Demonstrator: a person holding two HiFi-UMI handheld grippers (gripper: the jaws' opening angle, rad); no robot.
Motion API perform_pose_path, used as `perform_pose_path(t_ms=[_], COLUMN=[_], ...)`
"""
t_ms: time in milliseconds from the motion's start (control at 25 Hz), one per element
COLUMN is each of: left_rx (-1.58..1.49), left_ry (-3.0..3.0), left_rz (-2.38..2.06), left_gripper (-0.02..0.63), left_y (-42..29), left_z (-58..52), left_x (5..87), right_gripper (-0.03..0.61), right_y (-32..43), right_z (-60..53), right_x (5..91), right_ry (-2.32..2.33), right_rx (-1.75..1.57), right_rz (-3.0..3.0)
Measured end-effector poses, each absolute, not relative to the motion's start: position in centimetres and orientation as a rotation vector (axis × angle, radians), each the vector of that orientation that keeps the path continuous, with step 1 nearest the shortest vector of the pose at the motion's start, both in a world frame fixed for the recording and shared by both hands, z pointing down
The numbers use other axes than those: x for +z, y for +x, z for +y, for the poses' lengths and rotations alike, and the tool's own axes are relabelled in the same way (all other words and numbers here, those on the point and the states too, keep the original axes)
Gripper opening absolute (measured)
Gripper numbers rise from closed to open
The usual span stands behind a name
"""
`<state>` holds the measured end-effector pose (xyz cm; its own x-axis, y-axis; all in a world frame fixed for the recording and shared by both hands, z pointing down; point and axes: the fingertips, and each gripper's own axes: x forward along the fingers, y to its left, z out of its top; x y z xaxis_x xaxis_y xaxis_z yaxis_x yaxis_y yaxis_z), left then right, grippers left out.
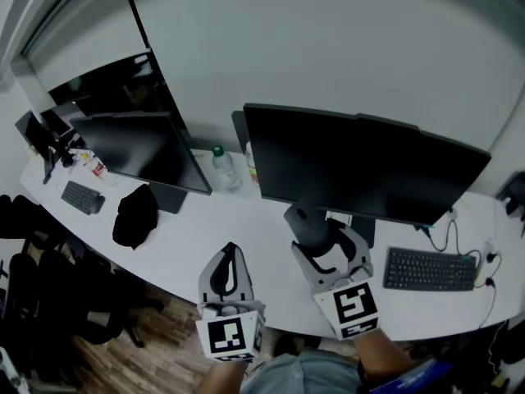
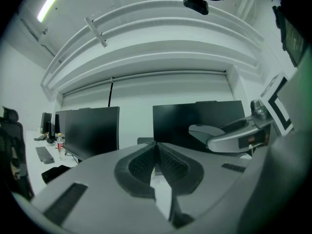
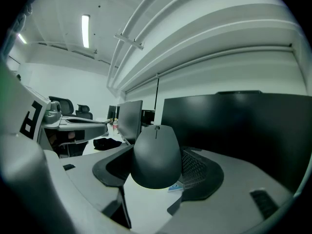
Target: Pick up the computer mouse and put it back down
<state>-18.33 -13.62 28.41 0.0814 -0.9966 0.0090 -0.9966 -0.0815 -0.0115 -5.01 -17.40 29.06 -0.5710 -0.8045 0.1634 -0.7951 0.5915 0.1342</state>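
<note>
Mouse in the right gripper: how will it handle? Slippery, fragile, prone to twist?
The mouse looks like a rigid matte plastic shell: probably stiff and light. Its rounded sides sit between the right gripper's textured pads, so it may pivot or slip under a loose grip. Low and wide, it likely won't tip when set down.

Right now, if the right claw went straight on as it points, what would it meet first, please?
Probably the monitor close ahead, most likely its stand, though depth is unclear: the mouse held in the right claw hides the exact line.
</note>
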Motion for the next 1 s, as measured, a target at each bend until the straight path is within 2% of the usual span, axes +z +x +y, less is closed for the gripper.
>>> perform_pose_path(t_ms=[1000], left_rx=[-0.238], left_ry=[-2.418], left_rz=[2.244], left_gripper=[0.008], left_y=[-18.6], left_z=[-16.0], left_x=[37.4], right_gripper=[0.301], right_y=[-5.3], right_z=[-18.4], right_x=[48.2], right_ry=[1.139], right_rx=[0.33], right_rz=[-2.384])
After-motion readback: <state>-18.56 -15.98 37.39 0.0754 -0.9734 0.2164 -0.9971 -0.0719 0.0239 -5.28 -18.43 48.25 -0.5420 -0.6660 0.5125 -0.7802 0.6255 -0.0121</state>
